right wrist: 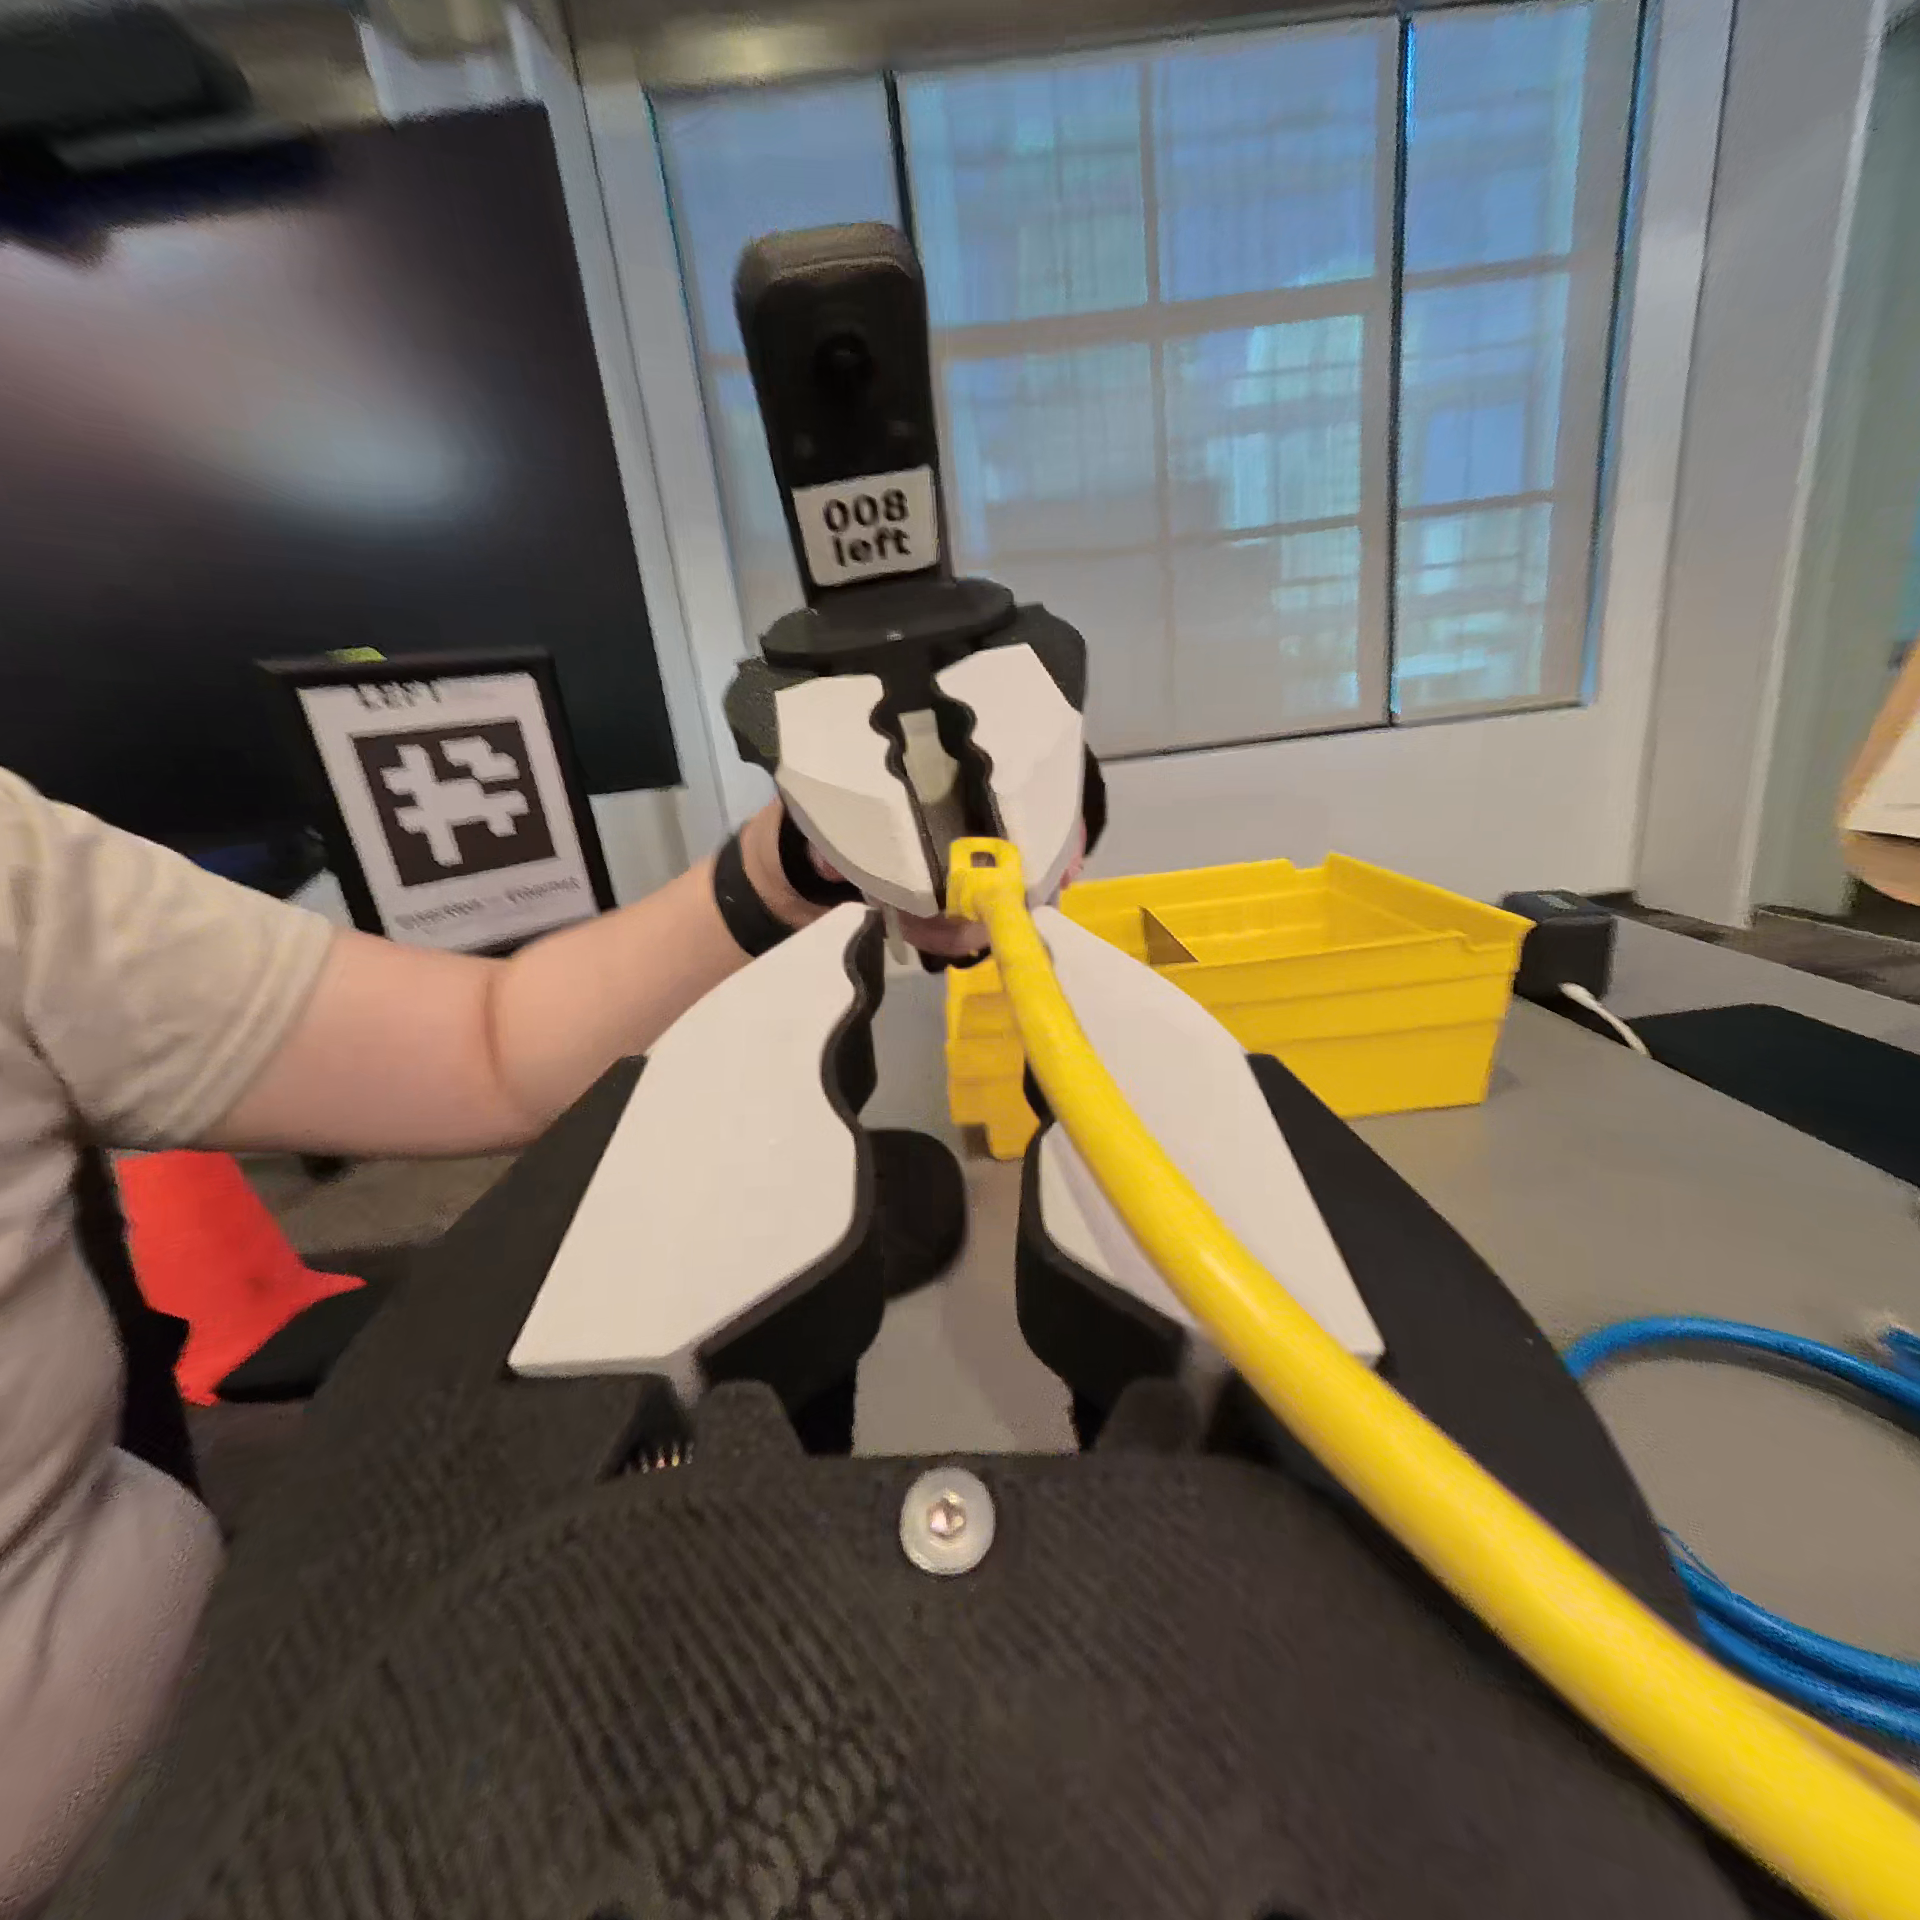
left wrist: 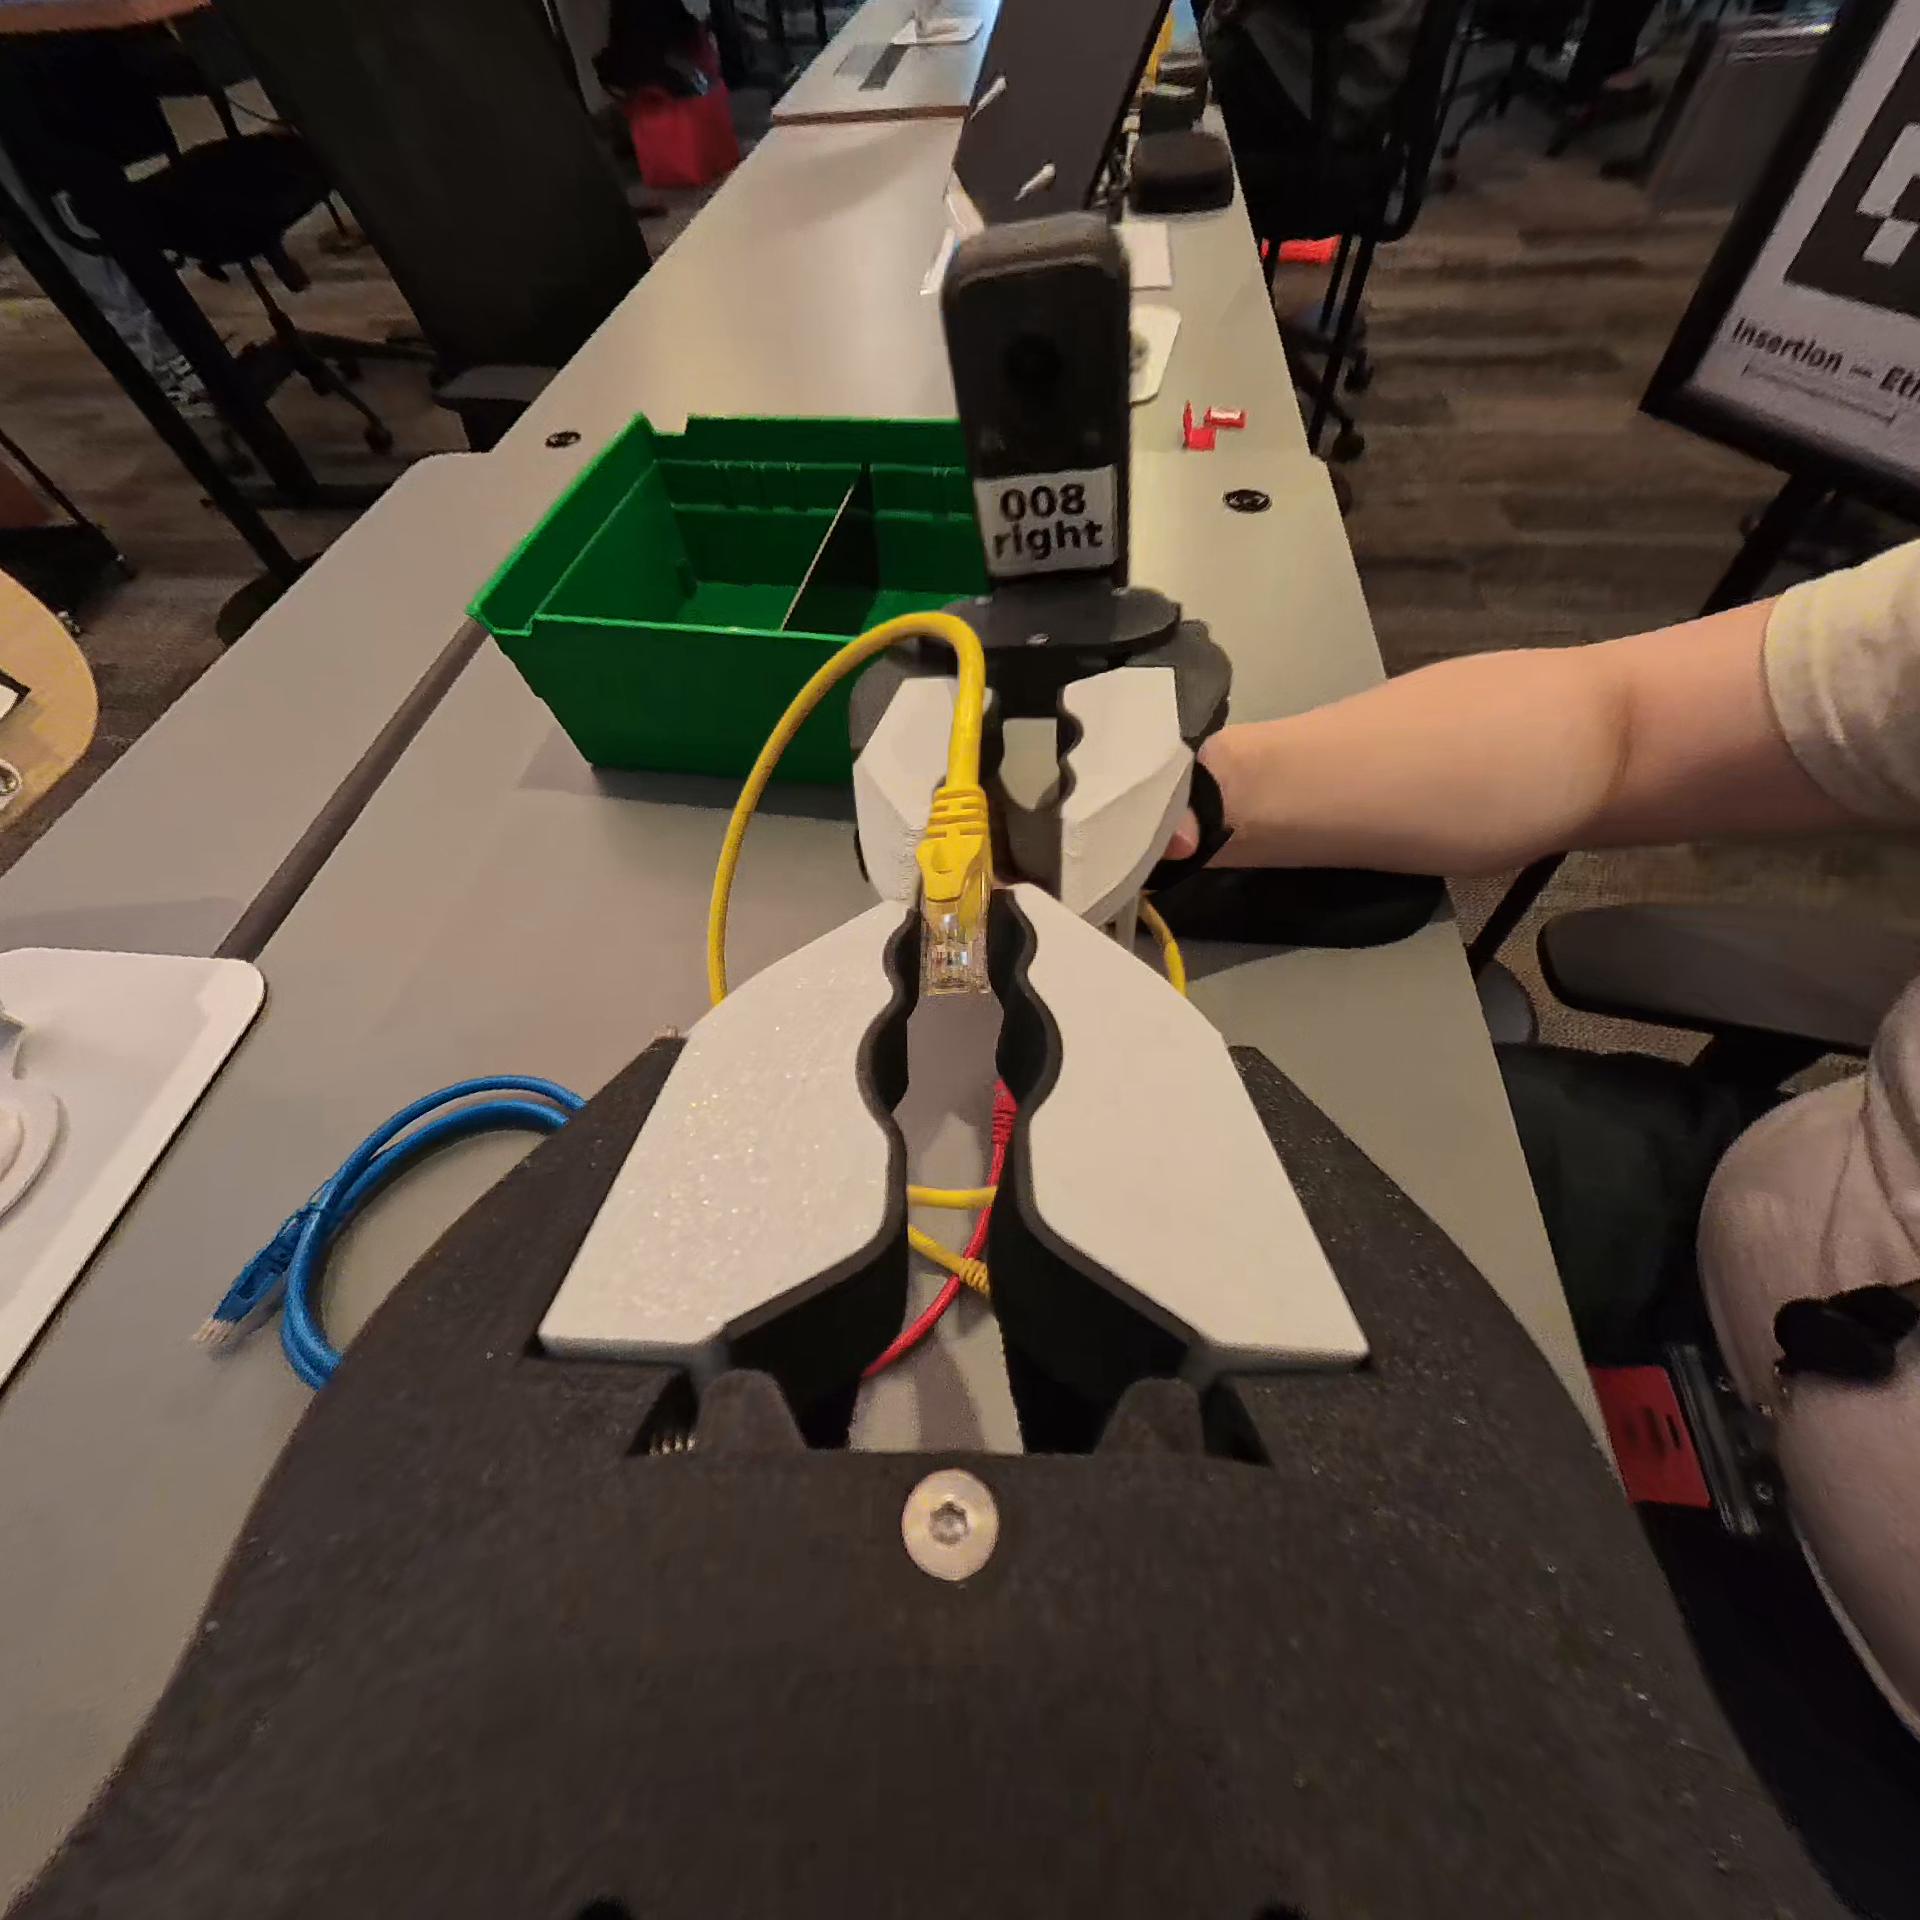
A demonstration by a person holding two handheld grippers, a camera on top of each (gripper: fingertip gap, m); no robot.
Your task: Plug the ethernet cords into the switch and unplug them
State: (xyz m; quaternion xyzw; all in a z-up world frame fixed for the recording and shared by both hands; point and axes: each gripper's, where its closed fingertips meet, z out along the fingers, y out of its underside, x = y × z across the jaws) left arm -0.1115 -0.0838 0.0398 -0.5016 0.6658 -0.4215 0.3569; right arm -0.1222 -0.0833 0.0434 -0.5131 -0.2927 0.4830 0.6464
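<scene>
My left gripper (left wrist: 956, 920) is shut on the clear plug (left wrist: 954, 951) of the yellow ethernet cord, gripping it at the fingertips above the grey table (left wrist: 468, 883). The right wrist view shows the same grip, with the left gripper (right wrist: 971, 878) closed on the plug's yellow boot (right wrist: 982, 868). My right gripper (right wrist: 951, 935) faces the left one with its jaws wide apart. The yellow cord (right wrist: 1247, 1299) lies across its right finger, not between the pads. The right gripper (left wrist: 1023, 831) also shows in the left wrist view, with the cord draped over it. No switch shows clearly.
A blue cord (left wrist: 343, 1226) lies coiled on the table and also shows in the right wrist view (right wrist: 1766, 1351). A red cord (left wrist: 987, 1174) lies under my left gripper. A green bin (left wrist: 727, 623) stands beyond it. A yellow bin (right wrist: 1351, 987) and a small dark box (right wrist: 1558, 935) sit on the table. The tips of both grippers are at nearly the same place.
</scene>
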